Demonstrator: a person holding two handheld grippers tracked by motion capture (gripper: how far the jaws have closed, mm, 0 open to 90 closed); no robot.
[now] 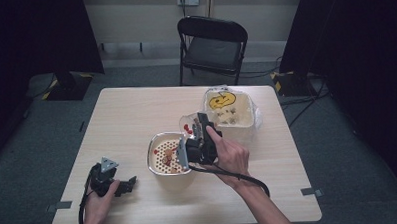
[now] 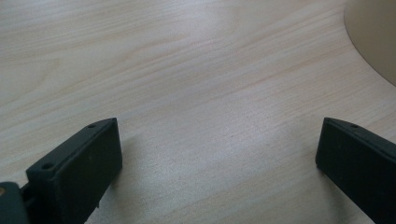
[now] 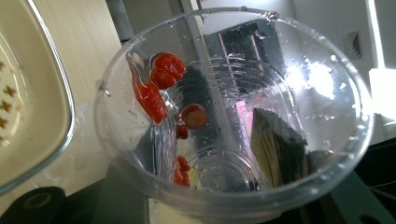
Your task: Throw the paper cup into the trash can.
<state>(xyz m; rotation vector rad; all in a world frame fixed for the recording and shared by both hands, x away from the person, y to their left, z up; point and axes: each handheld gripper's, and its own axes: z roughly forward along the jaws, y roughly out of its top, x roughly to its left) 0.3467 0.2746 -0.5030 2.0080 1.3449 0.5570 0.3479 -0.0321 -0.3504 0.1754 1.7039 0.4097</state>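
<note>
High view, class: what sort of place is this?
Probably an indoor recording room, not a kitchen: black curtain panels at both sides, a black folding chair behind the light wooden table, grey carpet floor.

Bare forearms, no sleeves seen. Both grippers black: left gripper (image 1: 125, 186) topped by grey three-cornered plate (image 1: 108, 164), black cable (image 1: 82, 203) looping off; right gripper (image 1: 201, 123) with black cable (image 1: 241, 177) trailing. Screw holes in the left's blocky jaws

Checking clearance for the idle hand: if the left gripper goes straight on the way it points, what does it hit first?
Probably the strainer bowl. The left gripper, jaws open and empty, points low across bare table, and the bowl's cream side curves in ahead toward one side. Depth is unclear.
</note>
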